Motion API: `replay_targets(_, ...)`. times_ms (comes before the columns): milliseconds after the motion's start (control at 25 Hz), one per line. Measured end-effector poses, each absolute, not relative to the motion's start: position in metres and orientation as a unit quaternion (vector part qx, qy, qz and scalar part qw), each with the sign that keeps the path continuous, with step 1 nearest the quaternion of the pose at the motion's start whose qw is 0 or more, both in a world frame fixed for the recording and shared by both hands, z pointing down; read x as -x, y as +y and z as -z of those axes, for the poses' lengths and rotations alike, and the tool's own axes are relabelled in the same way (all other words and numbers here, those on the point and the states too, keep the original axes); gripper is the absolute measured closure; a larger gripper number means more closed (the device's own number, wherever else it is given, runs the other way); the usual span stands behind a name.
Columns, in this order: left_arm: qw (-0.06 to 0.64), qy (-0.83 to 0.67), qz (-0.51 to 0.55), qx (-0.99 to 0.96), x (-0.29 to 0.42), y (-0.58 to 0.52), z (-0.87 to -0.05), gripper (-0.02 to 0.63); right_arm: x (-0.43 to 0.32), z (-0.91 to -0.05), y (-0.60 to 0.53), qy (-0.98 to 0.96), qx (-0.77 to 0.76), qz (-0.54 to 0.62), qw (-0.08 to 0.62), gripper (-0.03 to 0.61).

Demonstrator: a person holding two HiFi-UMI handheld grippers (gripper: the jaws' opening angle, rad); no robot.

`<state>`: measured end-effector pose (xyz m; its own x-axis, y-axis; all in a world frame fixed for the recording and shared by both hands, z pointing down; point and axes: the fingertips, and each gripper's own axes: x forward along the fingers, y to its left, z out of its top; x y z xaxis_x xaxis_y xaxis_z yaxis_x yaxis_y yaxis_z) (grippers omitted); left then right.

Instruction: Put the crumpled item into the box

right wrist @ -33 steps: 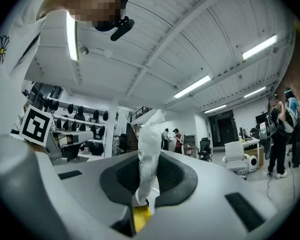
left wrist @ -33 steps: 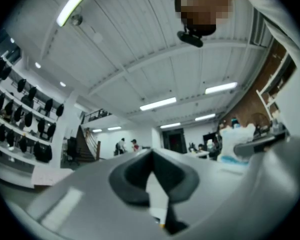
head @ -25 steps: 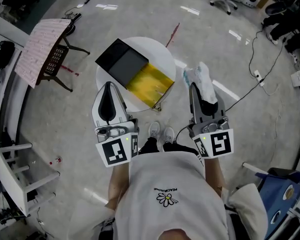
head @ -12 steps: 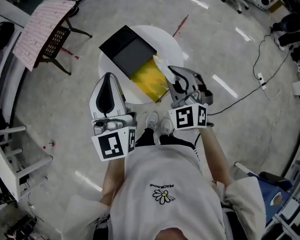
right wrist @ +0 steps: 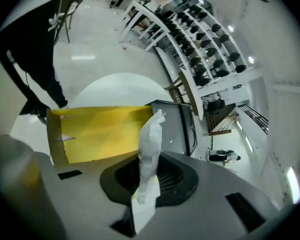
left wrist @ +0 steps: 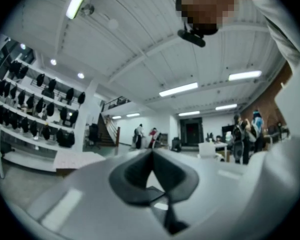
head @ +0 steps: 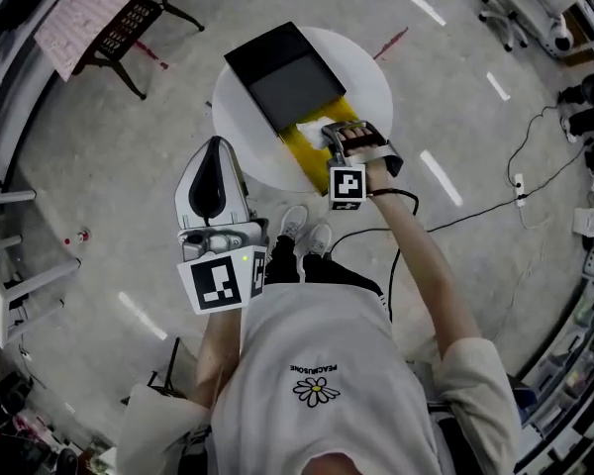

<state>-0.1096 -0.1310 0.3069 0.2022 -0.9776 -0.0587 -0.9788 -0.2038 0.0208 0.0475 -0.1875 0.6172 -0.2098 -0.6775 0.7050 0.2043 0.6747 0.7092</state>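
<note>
A box with a yellow inside (head: 312,146) and a black lid (head: 284,72) lies on the round white table (head: 376,82). My right gripper (head: 330,139) reaches out over the yellow part, shut on a crumpled white item (head: 315,129). In the right gripper view the crumpled white item (right wrist: 151,139) stands up between the jaws of the right gripper (right wrist: 149,176), above the yellow inside (right wrist: 100,131) and next to the black lid (right wrist: 177,124). My left gripper (head: 213,194) stays near my body, shut and holding nothing. In its own view the left gripper (left wrist: 151,153) faces the room.
A chair with a pink sheet (head: 99,8) stands to the table's upper left. White shelving (head: 0,255) is at the left edge. A cable (head: 475,206) runs over the floor at the right. My shoes (head: 307,237) are at the table's near rim.
My right gripper has swung from beside the table's right rim leftward and forward over the yellow inside of the box, with the crumpled item in it. The left gripper has hardly moved.
</note>
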Motion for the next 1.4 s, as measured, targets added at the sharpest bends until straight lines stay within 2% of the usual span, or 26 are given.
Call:
replay_targets(280, -0.011, 0.658, -0.013, 0.753, 0.143, -0.128, -0.334, 0.612, -0.054, -0.668, -0.210, -0.620, -0.133, 0.381, 0.672, 0.545)
replay_targets(480, -0.016, 0.661, -0.010, 0.750, 0.149, -0.129, -0.339, 0.612, -0.058, -0.680, -0.213, -0.623, -0.151, 0.349, 0.683, 0.533)
replay_targets(600, -0.017, 0.663, -0.011, 0.748, 0.153, -0.131, -0.339, 0.612, -0.055, -0.687, -0.207, -0.644, -0.144, 0.310, 0.685, 0.426)
replay_targets(920, -0.021, 0.657, -0.013, 0.754, 0.155, -0.134, -0.341, 0.612, -0.051, -0.693, -0.185, -0.699, -0.138, 0.212, 0.669, 0.301)
replay_targets(1120, -0.022, 0.647, -0.016, 0.762, 0.145, -0.134, -0.342, 0.612, -0.057, -0.692, -0.179, -0.713, -0.137, 0.181, 0.664, 0.261)
replay_targets(1400, -0.022, 0.642, -0.023, 0.766, 0.145, -0.133, -0.340, 0.612, -0.057, -0.685, -0.176, -0.717, -0.143, 0.177, 0.659, 0.249)
